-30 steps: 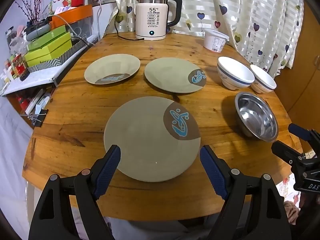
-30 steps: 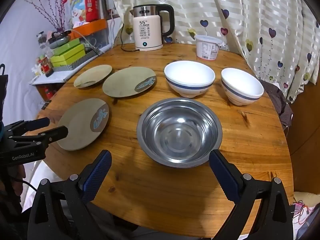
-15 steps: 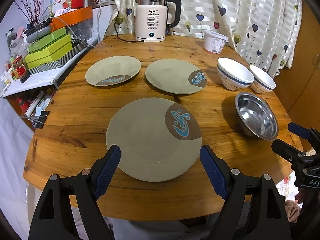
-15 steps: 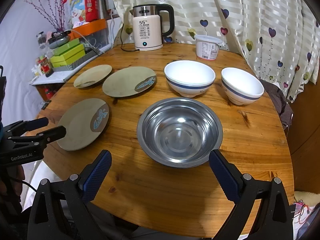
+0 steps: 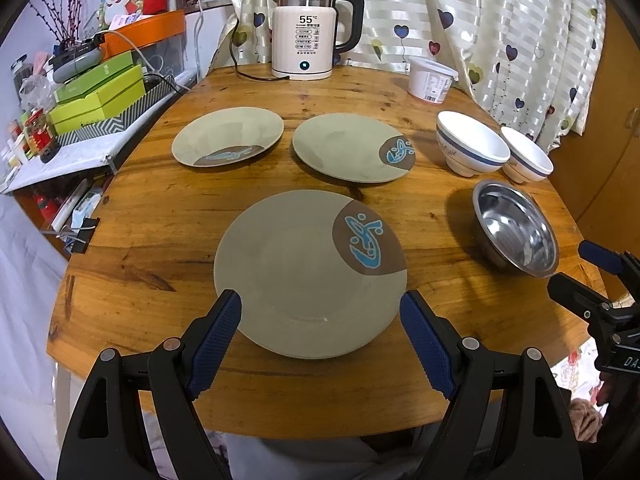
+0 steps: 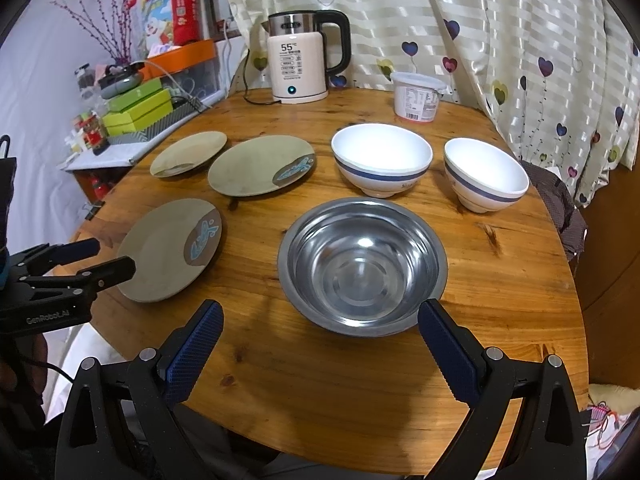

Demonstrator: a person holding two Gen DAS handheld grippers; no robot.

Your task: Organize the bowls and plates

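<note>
Three beige plates with a brown-and-blue fish patch lie on the round wooden table: a near plate, a far middle plate and a far left plate. My left gripper is open and empty, its jaws astride the near plate's front edge. A steel bowl sits before my right gripper, which is open and empty. Two white bowls with a blue band stand behind it, one on the left and one on the right.
An electric kettle with its cord and a white lidded tub stand at the table's back. A side shelf with green boxes lies to the left. A heart-print curtain hangs behind and to the right.
My left gripper has eased slightly back and up; the plates sit a little farther up in its view. The right gripper has barely moved. Both stay open.
</note>
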